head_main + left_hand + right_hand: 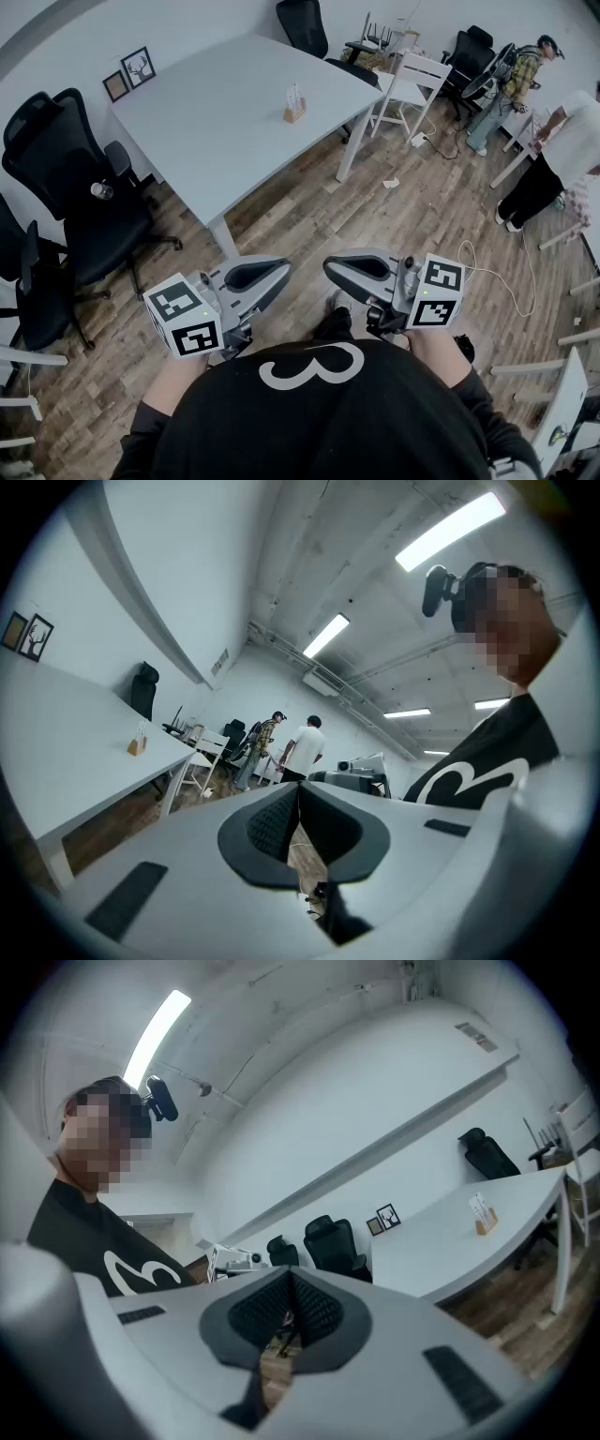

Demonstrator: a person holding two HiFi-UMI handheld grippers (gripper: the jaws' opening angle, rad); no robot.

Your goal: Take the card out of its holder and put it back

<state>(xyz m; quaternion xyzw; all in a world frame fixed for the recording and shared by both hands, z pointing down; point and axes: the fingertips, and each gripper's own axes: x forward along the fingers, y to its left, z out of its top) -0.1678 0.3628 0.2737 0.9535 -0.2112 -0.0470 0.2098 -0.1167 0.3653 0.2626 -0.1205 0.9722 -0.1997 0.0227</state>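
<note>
Shirt: nearest to us, one black shirt (309,412) with a white figure on it, filling the bottom of the head view
Left gripper: one left gripper (279,270) held level just in front of the chest, its tip turned inward; in its own view we see its two pads (272,822) pressed together with nothing between them
Right gripper: one right gripper (333,268), level and turned inward too, its tip near the left one's but apart from it; its two pads (258,1314) meet at the seam and hold nothing
Marker cubes: we count two, a left cube (183,314) and a right cube (439,291), one on each tool
Floor: wood plank floor (309,211) below the tools, with one white cable (511,277) lying to the right
Table: one white table (216,112) further on, well apart from both grippers
Holder: one small wooden holder (294,114) standing toward the table's right side
Card: white card (293,95) upright in the holder; whether it is one card or several we cannot tell
Picture frames: two, a small frame (115,85) and a larger frame (139,67), side by side against the wall at the table's far left edge
Black chairs: we count four plainly, a near left chair (37,291), a second left chair (52,141), a far-end chair (305,23) and a corner chair (469,47)
White chair: one white chair (408,80) by the table's far right corner
People: two, a person in a patterned top (520,70) and a person in a white top (567,136), far right, well apart from the table
</note>
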